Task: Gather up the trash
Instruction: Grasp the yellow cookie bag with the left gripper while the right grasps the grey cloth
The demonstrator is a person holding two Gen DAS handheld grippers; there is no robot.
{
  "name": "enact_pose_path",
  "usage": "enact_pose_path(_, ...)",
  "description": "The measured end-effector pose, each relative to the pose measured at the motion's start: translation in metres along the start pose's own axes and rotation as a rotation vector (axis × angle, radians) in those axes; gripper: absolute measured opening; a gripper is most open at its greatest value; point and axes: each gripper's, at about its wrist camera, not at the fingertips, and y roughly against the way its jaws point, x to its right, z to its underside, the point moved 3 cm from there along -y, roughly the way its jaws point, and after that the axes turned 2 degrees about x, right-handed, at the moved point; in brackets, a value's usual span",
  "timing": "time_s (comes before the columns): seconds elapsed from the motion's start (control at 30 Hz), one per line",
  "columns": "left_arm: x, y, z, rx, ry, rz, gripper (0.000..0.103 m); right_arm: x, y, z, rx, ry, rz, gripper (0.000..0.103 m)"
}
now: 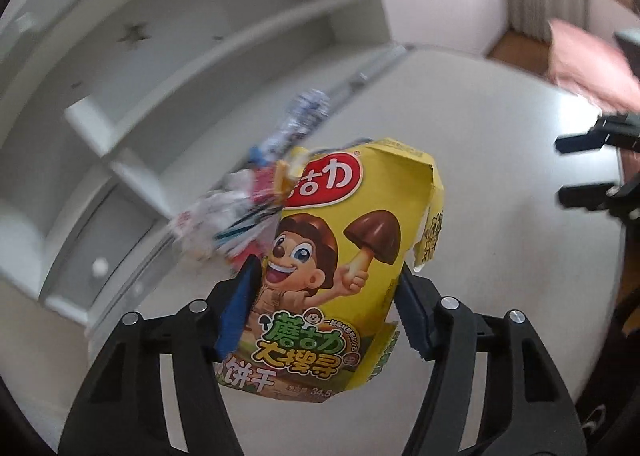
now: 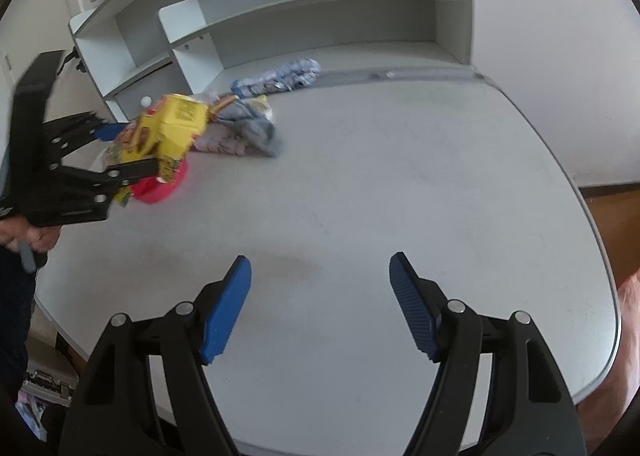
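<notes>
Left claw [image 1: 328, 276] clamping one yellow snack box [image 1: 344, 223] (torn), right claw [image 2: 320, 308] spread, gripping nothing.

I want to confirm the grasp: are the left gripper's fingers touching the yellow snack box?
Touching. In the left wrist view the left gripper has both blue fingers pressed against the sides of the yellow snack box, which is off the table.

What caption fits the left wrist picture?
Left gripper clamps a torn yellow snack box above the white desk.
</notes>
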Motion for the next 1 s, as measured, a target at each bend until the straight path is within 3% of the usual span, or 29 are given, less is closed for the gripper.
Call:
enact_pose_path(0.2,-0.037,0.051,0.031,0.085,0.280,-0.005,0.063,-0.030,-0.036,-0.041,-0.021,0.062,-0.022,0.069)
enact_pose_path(0.43,-0.072,0.060,0.074,0.096,0.508,-0.061,0.063,-0.057,-0.099,-0.095,-0.051,0.107,-0.009,0.067)
enact_pose_path(0.53,-0.074,0.066,0.079,0.105,0.540,-0.042,0.063,-0.064,-0.119,-0.106,-0.071,0.126,-0.007,0.065)
enact_pose_path(0.57,-0.074,0.064,0.079,0.104,0.540,-0.044,0.063,-0.066,-0.124,-0.107,-0.078,0.132,-0.011,0.060)
enact_pose_path(0.63,-0.071,0.062,0.077,0.099,0.534,-0.043,0.063,-0.069,-0.128,-0.109,-0.088,0.137,-0.014,0.036)
enact_pose_path(0.7,-0.067,0.060,0.074,0.097,0.535,-0.026,0.063,-0.067,-0.122,-0.109,-0.067,0.129,-0.017,0.028)
enact_pose_path(0.83,-0.048,0.055,0.060,0.107,0.515,0.015,0.063,-0.050,-0.086,-0.100,0.001,0.088,-0.008,0.028)
enact_pose_path(1.0,-0.007,0.048,0.031,0.118,0.473,0.106,0.063,0.006,-0.019,-0.067,0.067,-0.027,0.040,0.028)
